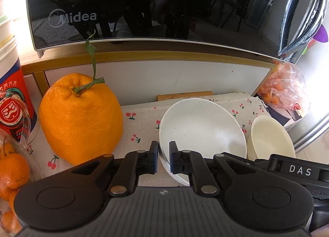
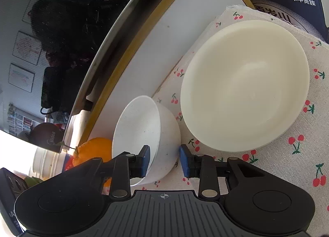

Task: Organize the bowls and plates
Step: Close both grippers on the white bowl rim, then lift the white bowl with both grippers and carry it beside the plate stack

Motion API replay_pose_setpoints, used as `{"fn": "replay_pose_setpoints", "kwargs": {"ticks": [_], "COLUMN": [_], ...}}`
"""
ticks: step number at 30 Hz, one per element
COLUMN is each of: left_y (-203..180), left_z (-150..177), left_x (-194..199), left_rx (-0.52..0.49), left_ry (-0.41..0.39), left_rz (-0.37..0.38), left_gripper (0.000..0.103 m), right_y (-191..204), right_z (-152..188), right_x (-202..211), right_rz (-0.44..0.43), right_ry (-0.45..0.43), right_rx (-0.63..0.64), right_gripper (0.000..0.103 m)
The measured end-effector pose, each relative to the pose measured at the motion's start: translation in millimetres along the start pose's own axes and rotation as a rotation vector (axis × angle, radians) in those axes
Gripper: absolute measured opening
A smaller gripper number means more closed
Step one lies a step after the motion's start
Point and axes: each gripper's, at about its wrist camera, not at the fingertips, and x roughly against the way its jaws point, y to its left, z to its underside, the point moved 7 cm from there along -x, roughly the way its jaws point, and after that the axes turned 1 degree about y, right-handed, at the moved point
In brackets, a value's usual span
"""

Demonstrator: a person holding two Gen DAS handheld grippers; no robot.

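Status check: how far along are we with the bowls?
Done: nothing stacked; the white bowl and cream bowl sit side by side on the cherry cloth. In hand: left gripper pinches the white bowl's rim; right gripper, open, straddles its wall. Left: nest them, likely.

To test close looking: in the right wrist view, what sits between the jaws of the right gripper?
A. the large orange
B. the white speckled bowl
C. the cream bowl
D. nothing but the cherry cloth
B: the right gripper has one jaw inside and one outside the wall of the white speckled bowl; the cream bowl lies beyond.
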Motion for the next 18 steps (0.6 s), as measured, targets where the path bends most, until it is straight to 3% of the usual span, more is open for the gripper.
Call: {"fn": "replay_pose_setpoints", "kwargs": {"ticks": [18], "left_y": [-16], "left_z": [-1], "left_x": [34], "left_rx": [0.006], "left_ry": [-0.029], "left_rz": [0.01], "left_gripper": [0.009], "right_y": [14], "right_z": [2], "right_x": [37], "right_rz": [-0.004], "right_ry": [-0.014], "right_rx": [0.011], "right_gripper": [0.028]}}
